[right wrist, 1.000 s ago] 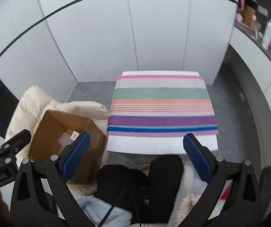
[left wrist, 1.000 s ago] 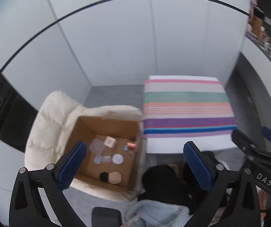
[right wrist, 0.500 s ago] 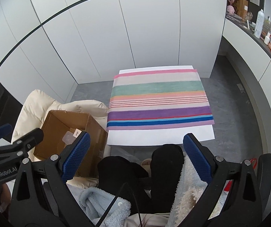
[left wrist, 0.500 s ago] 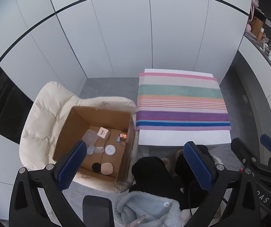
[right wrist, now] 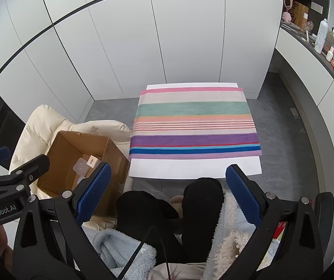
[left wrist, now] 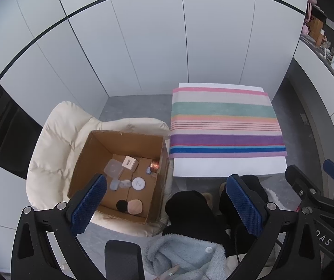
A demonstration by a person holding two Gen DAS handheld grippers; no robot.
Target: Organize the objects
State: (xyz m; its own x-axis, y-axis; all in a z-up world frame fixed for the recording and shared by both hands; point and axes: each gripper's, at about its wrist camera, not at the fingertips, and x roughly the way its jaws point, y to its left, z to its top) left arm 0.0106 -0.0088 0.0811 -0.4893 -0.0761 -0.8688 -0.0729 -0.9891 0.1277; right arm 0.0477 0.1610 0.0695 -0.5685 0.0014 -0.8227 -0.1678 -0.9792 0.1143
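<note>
We logged both claws raised high above the scene, probably to survey it. At 9 o'clock the cardboard box [left wrist: 120,175] sat on a cream padded chair [left wrist: 57,144], which kept it within reach of the seated person. Inside lay the small objects: a clear case [left wrist: 113,168], a labelled carton [left wrist: 129,162], a copper tin [left wrist: 154,165], a white disc [left wrist: 138,183], and puffs [left wrist: 129,205]. Left claw [left wrist: 167,212] was spread and empty. At 12 o'clock, the striped towel [left wrist: 225,126] covered the tabletop [left wrist: 227,166], bare of items. Right claw [right wrist: 167,196] was likewise spread and empty. This fits objects awaiting unpacking or already packed.
</note>
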